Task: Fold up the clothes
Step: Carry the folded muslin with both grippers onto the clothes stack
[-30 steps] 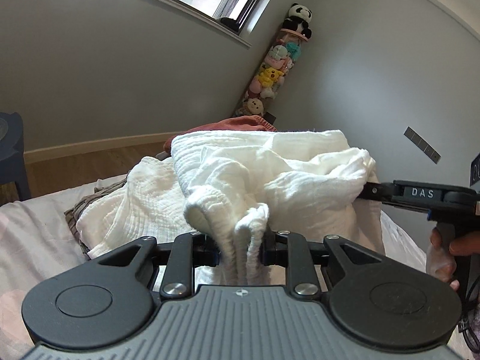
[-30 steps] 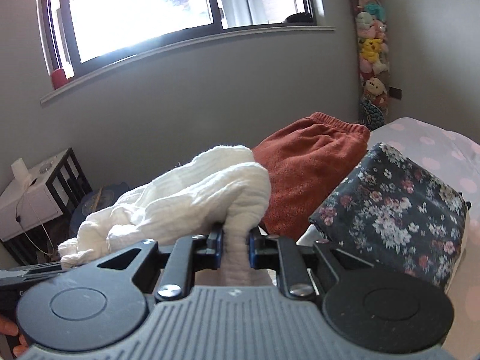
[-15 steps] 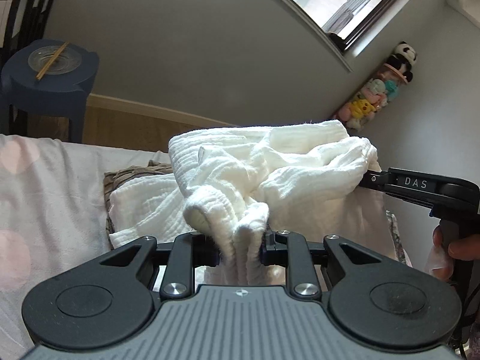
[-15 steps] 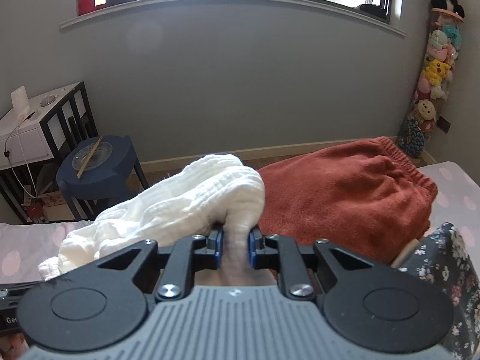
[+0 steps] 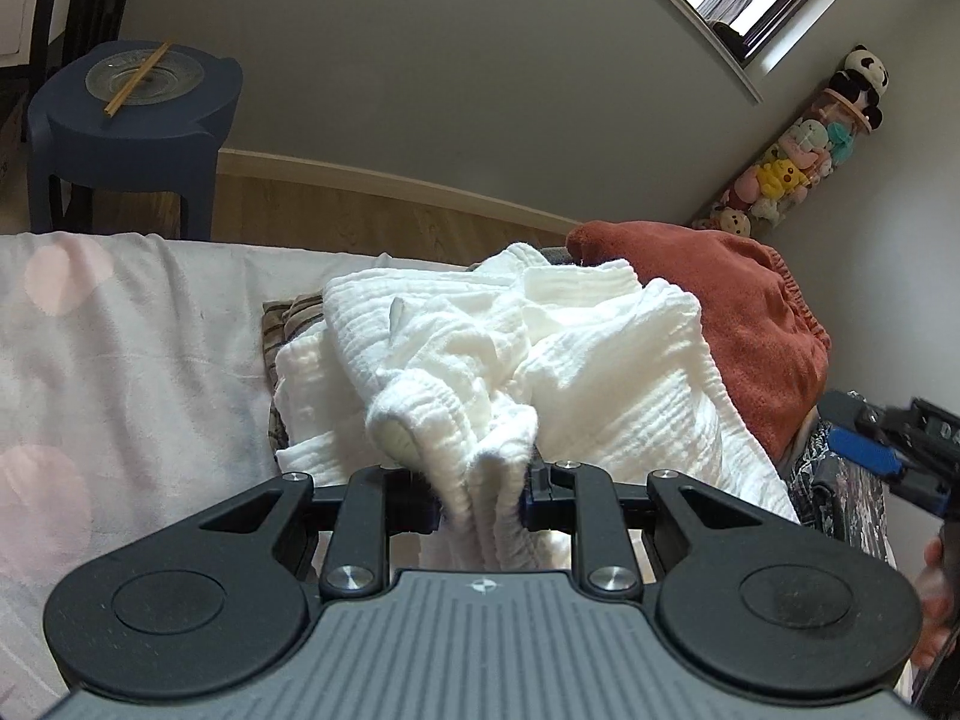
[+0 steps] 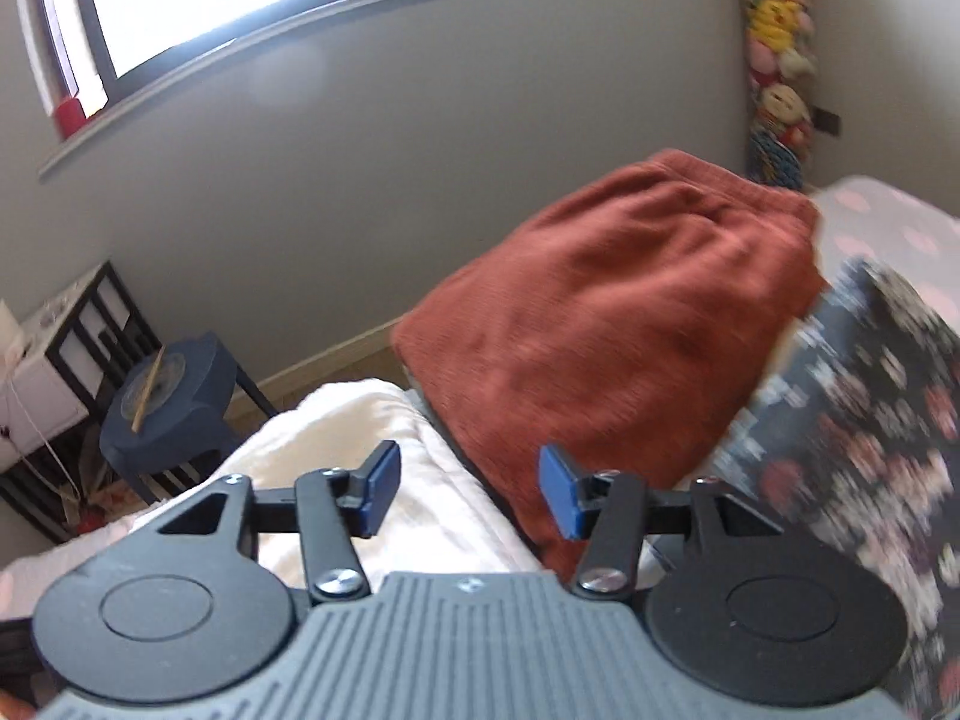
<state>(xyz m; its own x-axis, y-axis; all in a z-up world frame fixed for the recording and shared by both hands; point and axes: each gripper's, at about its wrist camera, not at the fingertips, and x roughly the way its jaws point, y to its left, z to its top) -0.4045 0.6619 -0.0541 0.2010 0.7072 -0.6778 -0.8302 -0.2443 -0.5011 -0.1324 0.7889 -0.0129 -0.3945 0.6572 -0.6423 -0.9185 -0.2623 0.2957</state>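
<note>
Two grippers, two states: my left gripper [image 5: 480,483] is clamped on a bunched hem of the white garment [image 5: 540,354], while my right gripper [image 6: 468,489] stands spread and empty. That crinkled, rumpled cloth lies heaped on the bed [image 5: 120,360], with the rust-red garment [image 5: 738,312] at its two o'clock. I judge a fold under way; next, my right needs a fresh edge.
</note>
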